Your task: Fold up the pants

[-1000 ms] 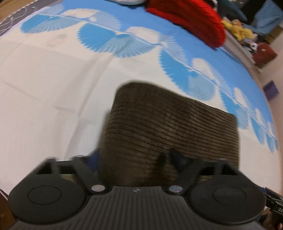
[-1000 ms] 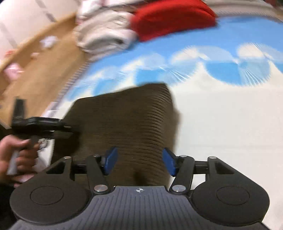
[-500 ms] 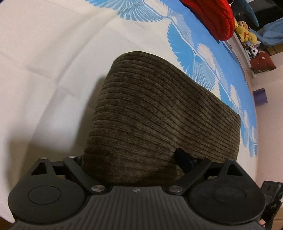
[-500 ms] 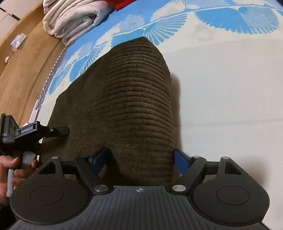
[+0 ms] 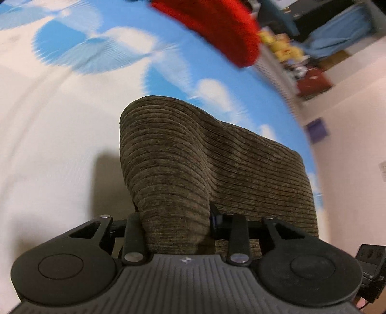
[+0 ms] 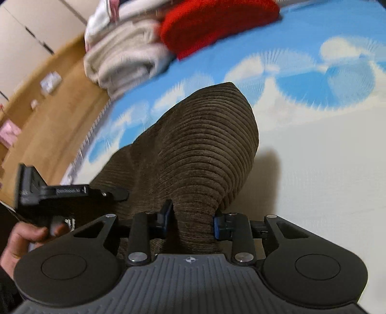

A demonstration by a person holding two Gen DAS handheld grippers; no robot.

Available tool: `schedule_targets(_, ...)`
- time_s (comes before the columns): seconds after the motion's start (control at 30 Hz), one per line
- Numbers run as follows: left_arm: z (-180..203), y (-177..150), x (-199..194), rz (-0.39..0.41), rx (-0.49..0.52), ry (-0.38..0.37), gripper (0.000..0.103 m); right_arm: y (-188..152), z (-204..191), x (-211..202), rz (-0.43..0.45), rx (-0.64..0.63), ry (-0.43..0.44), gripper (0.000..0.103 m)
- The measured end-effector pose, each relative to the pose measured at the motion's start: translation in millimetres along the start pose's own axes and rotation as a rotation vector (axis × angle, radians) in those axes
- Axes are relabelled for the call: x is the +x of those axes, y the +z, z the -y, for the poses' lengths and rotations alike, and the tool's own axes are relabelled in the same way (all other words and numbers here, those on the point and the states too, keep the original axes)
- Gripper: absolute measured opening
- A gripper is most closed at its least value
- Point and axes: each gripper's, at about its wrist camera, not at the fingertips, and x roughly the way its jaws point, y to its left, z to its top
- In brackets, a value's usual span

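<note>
Corduroy, brown and ribbed — the folded pants [image 5: 207,169] bunch up between both sets of our jaws on the blue-and-white bedsheet [image 5: 48,125]. Our left gripper [image 5: 176,219] is closing, pinching a fat fold of cloth. Our right gripper [image 6: 193,222] closes too — blue pads [image 6: 218,225] squeeze the fabric. Beyond the jaws lie a red knit [image 6: 217,21] and beige towels [image 6: 125,62].

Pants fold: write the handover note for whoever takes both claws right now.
Left claw: jaws closing, pads pinching a bunched near edge of the brown corduroy pants.
Right claw: jaws closing, pinching the other near corner the same way.
Pants lie folded into a compact block on the blue-and-white bedspread, near edge lifted.
Done: at least one fold.
Left: probably carry this edge over, flatten, release.
</note>
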Motion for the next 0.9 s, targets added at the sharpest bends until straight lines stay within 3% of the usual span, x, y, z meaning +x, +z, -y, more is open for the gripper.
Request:
schedule_targets(0.2, 70, 10, 37, 0.031, 0.052, -0.188, 0.039, 49, 37, -69, 0.086, -0.028, -0.016, 0.033)
schedule_targets(0.27, 82, 8, 59, 0.01, 0.061, -0.187, 0.051, 66, 62, -84, 0.089, -0.009, -0.026, 0.033)
schedule_targets(0.3, 88, 6, 71, 0.008, 0.093, -0.106, 0.062, 71, 78, -88, 0.082, -0.004, -0.041, 0.036)
schedule_targets(0.33, 94, 4, 79, 0.024, 0.144, 0.023, 0.063, 72, 95, -90, 0.072, 0.004, -0.079, 0.038)
schedule_targets(0.37, 101, 1, 85, 0.05, 0.207, 0.182, 0.06, 75, 116, -88, 0.054, 0.033, -0.175, 0.041)
schedule_targets(0.4, 106, -2, 88, 0.066, 0.255, 0.265, 0.049, 76, 134, -85, 0.03, 0.062, -0.313, 0.041)
schedule_targets(0.43, 110, -4, 88, 0.073, 0.28, 0.266, 0.044, 76, 150, -83, 0.001, 0.07, -0.494, 0.039)
schedule_targets(0.47, 114, -6, 85, 0.078, 0.281, 0.215, 0.043, 75, 158, -84, 0.008, 0.046, -0.578, 0.038)
schedule_targets(0.53, 125, -12, 80, 0.075, 0.323, 0.101, 0.043, 73, 161, -90, 0.032, -0.001, -0.546, 0.037)
schedule_targets(0.67, 153, -43, 92, 0.005, 0.536, 0.015, 0.043, 59, 129, -82, 0.024, -0.183, -0.299, 0.037)
schedule_targets(0.73, 157, -61, 112, -0.078, 0.6, 0.033, 0.043, 49, 111, -61, -0.056, -0.297, -0.219, 0.037)
schedule_targets(0.77, 153, -71, 125, -0.147, 0.616, 0.076, 0.043, 40, 110, -46, -0.151, -0.333, -0.202, 0.037)
schedule_targets(0.83, 145, -87, 148, -0.244, 0.668, 0.182, 0.044, 15, 116, -15, -0.356, -0.424, -0.25, 0.036)
schedule_targets(0.9, 146, -83, 145, -0.247, 0.643, 0.185, 0.043, 6, 107, -10, -0.381, -0.558, -0.248, 0.035)
